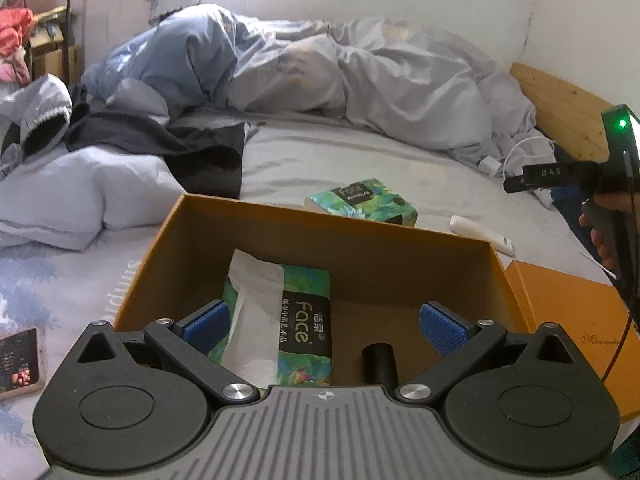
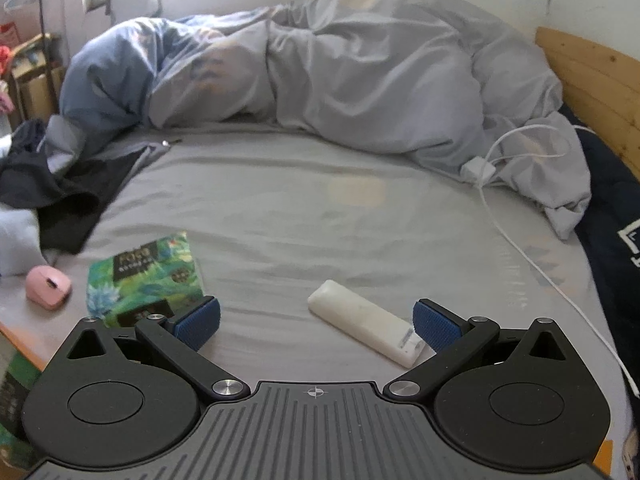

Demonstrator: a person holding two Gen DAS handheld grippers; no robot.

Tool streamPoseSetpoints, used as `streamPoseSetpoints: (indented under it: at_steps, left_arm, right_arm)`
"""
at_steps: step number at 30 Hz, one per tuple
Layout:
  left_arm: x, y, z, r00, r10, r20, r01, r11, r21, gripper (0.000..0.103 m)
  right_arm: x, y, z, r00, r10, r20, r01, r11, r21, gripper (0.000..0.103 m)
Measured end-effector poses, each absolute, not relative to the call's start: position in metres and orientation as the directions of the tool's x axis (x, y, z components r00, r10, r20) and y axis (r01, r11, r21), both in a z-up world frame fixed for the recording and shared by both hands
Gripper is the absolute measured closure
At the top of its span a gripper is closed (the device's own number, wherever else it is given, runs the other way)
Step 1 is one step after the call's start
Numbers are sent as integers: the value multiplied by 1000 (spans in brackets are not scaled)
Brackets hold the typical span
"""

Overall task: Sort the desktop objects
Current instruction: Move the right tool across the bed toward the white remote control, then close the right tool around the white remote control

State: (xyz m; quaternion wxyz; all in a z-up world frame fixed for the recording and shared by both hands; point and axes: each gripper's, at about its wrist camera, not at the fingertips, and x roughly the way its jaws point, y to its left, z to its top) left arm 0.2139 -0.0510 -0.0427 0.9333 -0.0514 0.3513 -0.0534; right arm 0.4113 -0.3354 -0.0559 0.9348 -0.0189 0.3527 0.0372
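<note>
Between my left fingers (image 1: pixel 324 326), spread wide and empty, an opened tissue pack (image 1: pixel 280 320) and a black cylinder (image 1: pixel 380 364) lie inside the orange box (image 1: pixel 400 256). Beyond the box's far wall, a second tissue pack (image 1: pixel 362 202) and a white remote (image 1: pixel 482 234) rest on the bed (image 1: pixel 360 152). My right fingers (image 2: pixel 316 324) are apart too, with the remote just inside the right pad (image 2: pixel 436 326). A pink mouse (image 2: pixel 48 282) sits far left.

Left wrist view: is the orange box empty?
No: the orange box holds a tissue pack and a black cylinder.
</note>
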Motion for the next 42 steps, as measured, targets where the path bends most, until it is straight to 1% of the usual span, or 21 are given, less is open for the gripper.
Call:
streamPoseSetpoints:
  at_steps: [9,15,23,25,26,31,33,36,42]
  left_arm:
    - [239,-68,-50,709,-138,-692,68,990,-127,0]
    - [244,-78,-54,700,-154,-698,98,988,-119,0]
    - [258,-82,-52,703,-176,-689,102,984,-148,0]
    - [260,-84,-53,704,-182,-687,103,983,-154,0]
    - [261,-85,-53,704,-185,-685,104,982,-157,0]
    - [268,-91,-58,694,-207,-689,106,977,-186,0]
    - [269,-92,-60,691,-214,-690,111,975,-192,0]
    - [272,-94,-62,688,-224,-691,114,973,-201,0]
    - [273,-89,-67,684,-226,-693,97,971,-221,0]
  right_arm:
    - [441,-343,-101,723,70,-687,-128,991,-34,0]
    - [458,-355,-127,696,74,-714,-146,988,-40,1]
    - [481,-357,-153,656,76,-751,-186,980,-63,2]
    - [488,-356,-158,637,77,-767,-199,978,-67,7]
    - [491,-356,-161,629,72,-774,-201,977,-72,13]
    - [505,-359,-168,600,61,-798,-208,975,-82,21]
    - [509,-359,-170,587,51,-808,-224,969,-102,27]
    - [514,-360,-172,559,62,-827,-262,959,-105,28]
    - [526,-370,-178,489,123,-864,-330,942,-53,28]
